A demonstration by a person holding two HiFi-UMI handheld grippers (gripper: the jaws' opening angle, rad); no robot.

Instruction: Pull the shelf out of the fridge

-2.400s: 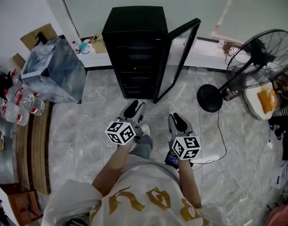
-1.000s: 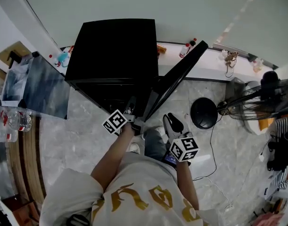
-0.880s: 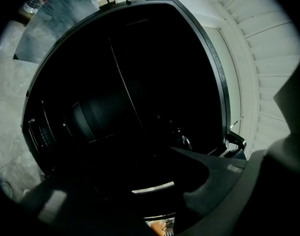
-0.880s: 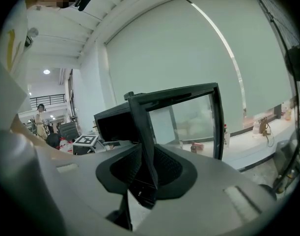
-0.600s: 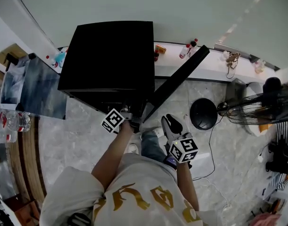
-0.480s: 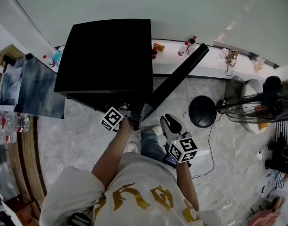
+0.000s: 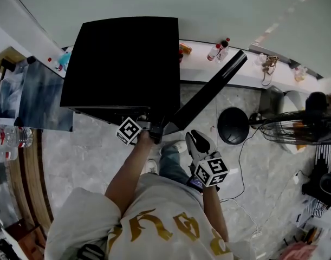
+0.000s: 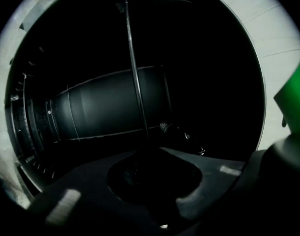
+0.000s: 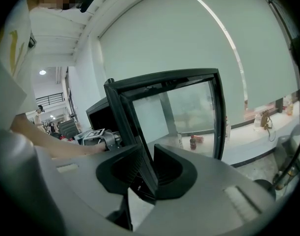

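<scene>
Standing close in front of the fridge (image 7: 122, 64), black and seen from above, with its glass door (image 7: 208, 93) swung wide off the fridge's right front corner. Reaching the left gripper (image 7: 152, 130) into the fridge's open front, just below the front edge of its top. Inside the fridge, by the left gripper view, mostly gloom, with the shelf (image 8: 136, 77) in there: one thin wire of it showing, running straight into the gap between the jaws. Jaws parted, one on either side of that wire, not squeezed together; too dark to tell any touch on it. Holding the right gripper (image 7: 196, 140) back from the fridge, off its right front corner, near the door's hinged end yet apart from it. Slack as well, with a narrow gap between the jaws and only the door's edge seen through it, well beyond; empty. Right of the fridge, past the door, a fan (image 7: 298, 130). Behind the fridge's right side, small bottles (image 7: 219, 49) on a white ledge (image 7: 254, 73). Left of the fridge, a grey box (image 7: 40, 99).
</scene>
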